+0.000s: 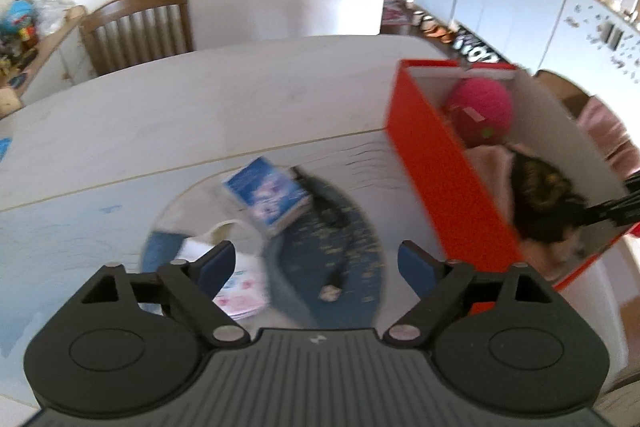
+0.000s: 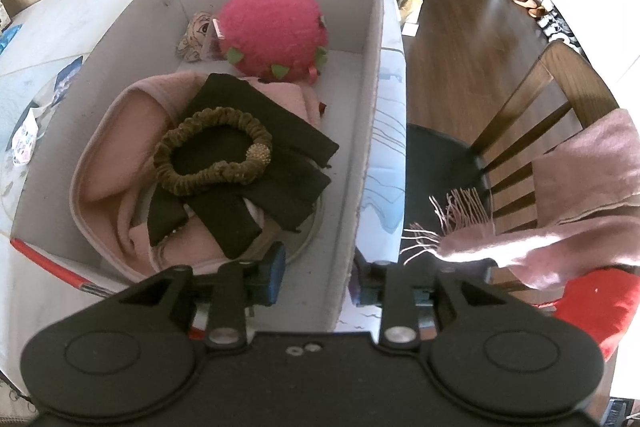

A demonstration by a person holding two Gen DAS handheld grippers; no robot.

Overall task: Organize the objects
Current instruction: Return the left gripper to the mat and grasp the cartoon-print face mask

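Because the job is to gather loose things into one container, the red box (image 2: 372, 115) serves as the landmark: it stands on the bench (image 1: 200, 107) at its edge nearest the chair (image 2: 520, 131), lid off, white inside, so that things can be dropped in from above. Inside the box, toward its near end, lies a folded pink cloth (image 2: 116, 163), laid low as a bed for what follows. Toward the far wall of the box sits a round pink plush (image 2: 272, 27) with green tips, bulky enough to claim that end by itself. On top of the pink cloth rests a black fabric piece (image 2: 256, 163), and on that in turn a brown scrunchie (image 2: 212, 151), the lightest thing uppermost.

Astride the box's right wall hangs the right gripper (image 2: 320, 277), its jaws standing one on each side of the cardboard; whether the pads touch it I cannot tell, so I judge them as steadying or releasing the box.

Outside the box, to its left on the bench, a blue packet (image 1: 264, 191) and a white pouch (image 1: 236, 283) lie on a dark patterned mat (image 1: 340, 259), not yet stowed. Above these hovers the left gripper (image 1: 316, 263), jaws wide and empty, seemingly poised to take one.
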